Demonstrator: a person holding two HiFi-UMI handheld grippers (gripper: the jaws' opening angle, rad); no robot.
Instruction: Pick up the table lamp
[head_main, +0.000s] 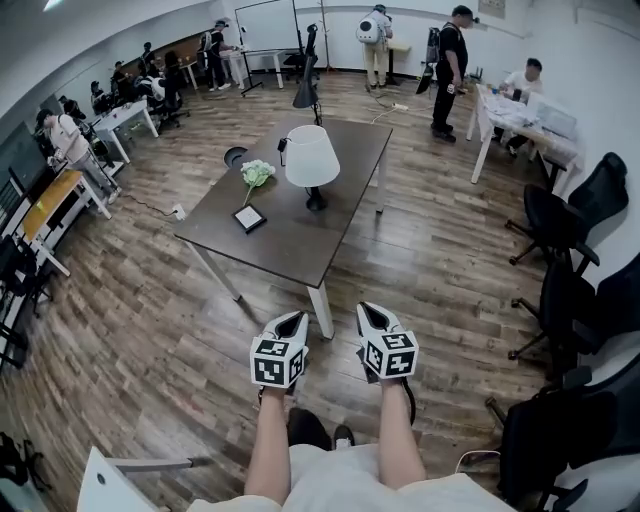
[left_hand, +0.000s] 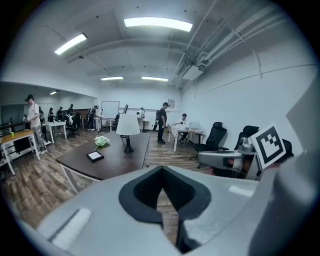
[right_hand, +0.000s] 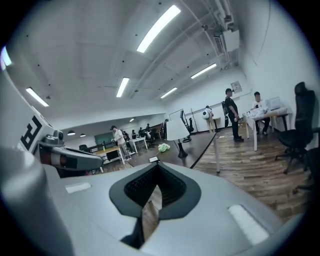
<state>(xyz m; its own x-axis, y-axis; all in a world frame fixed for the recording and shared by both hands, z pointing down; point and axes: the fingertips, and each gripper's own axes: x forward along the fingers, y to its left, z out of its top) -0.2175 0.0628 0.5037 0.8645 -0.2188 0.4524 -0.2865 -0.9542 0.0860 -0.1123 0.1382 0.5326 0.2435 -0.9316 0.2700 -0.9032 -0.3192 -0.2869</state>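
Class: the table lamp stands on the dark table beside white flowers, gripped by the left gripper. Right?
No. The left gripper holds nothing, well short of the table lamp, as the head view shows. It stands on the dark table beside white flowers.

Head view looks steeply down past left gripper (head_main: 292, 320) and right gripper (head_main: 372, 313); each gripper view faces forward along its jaws. All share the table (head_main: 345, 150) and lamp (head_main: 311, 157), well ahead.
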